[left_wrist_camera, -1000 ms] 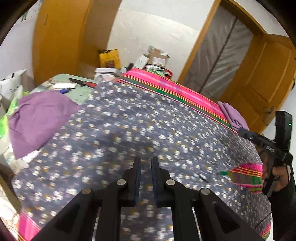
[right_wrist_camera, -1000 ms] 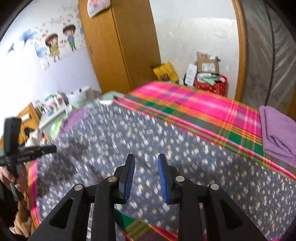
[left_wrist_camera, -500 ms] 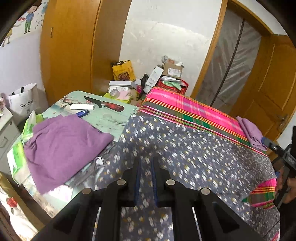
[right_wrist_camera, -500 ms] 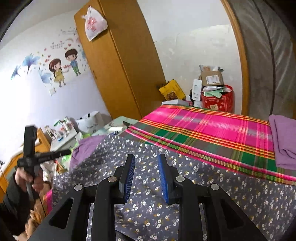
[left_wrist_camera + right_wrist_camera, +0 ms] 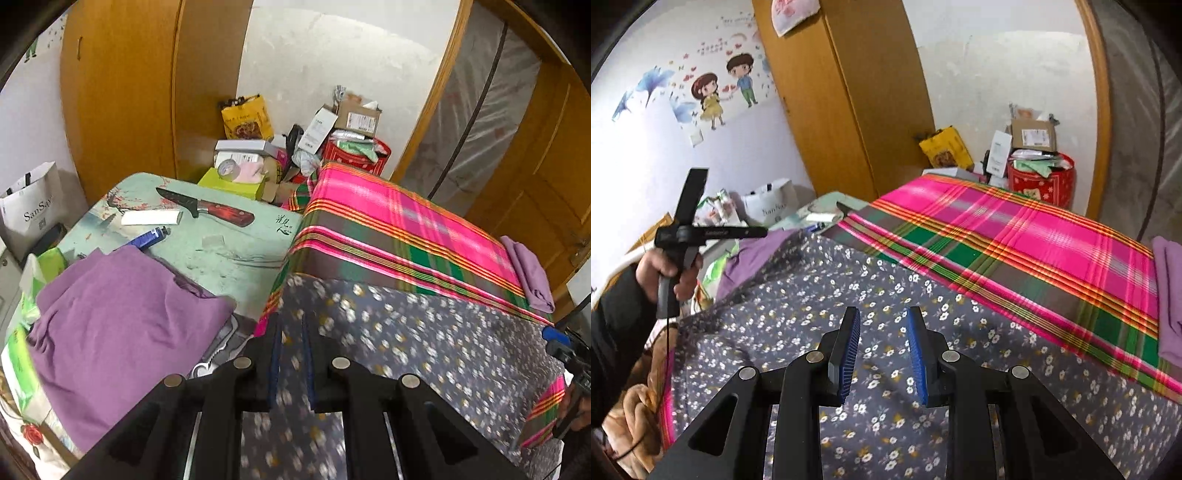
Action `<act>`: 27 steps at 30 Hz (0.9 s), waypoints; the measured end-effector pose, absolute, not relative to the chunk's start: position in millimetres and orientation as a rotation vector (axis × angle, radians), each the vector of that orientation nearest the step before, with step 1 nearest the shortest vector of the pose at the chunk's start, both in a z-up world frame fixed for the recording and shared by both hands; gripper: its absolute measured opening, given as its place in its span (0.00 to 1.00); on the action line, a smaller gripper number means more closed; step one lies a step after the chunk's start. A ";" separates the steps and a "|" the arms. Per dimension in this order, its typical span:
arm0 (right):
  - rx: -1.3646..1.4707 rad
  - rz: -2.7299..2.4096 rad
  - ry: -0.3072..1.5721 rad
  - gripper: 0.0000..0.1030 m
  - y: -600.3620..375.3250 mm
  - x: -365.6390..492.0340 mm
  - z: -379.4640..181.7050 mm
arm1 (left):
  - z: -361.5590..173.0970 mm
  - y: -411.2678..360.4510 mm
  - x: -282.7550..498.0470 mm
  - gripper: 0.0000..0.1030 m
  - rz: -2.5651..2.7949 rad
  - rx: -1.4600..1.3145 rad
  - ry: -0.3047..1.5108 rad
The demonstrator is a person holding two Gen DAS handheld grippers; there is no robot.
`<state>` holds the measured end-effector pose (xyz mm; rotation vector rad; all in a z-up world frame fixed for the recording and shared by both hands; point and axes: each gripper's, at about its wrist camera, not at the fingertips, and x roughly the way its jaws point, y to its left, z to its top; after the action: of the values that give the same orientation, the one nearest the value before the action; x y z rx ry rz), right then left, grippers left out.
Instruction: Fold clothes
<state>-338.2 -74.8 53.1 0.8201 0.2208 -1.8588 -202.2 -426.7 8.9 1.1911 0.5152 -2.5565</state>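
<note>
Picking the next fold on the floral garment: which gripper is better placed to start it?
Probably left. The left gripper hangs at the floral garment's corner edge; the right gripper hovers open over mid-cloth.

White paper bag (image 5: 31, 206) printed "SanSay", remaining letters hidden

I see a side table (image 5: 221, 254) on the left with a red-handled knife (image 5: 207, 211), white box (image 5: 150, 218) and blue lighter (image 5: 147, 238) lying apart. White shopping bag (image 5: 31, 210) beside it. Boxes and a red bin (image 5: 1041, 181) stacked by the wall; cartoon wall stickers (image 5: 720, 90).
</note>
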 end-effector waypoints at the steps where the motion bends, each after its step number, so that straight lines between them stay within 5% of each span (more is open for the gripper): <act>1: 0.826 -1.849 0.235 0.26 -79.9 -341.7 50.6 | 3.3 -429.1 -208.4 0.11 -2.553 1.211 0.511; 14: 0.806 -1.755 0.505 0.26 -139.6 -377.0 14.1 | -25.4 -446.9 -239.7 0.16 -2.593 1.248 0.502; 27: 0.850 -1.699 0.575 0.26 -165.3 -402.2 -14.3 | -31.9 -455.6 -244.3 0.18 -2.652 1.233 0.544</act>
<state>-402.2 -165.3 -14.3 0.8498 0.5755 -1.6993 -244.3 -455.6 -31.9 1.2327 0.5440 -2.6516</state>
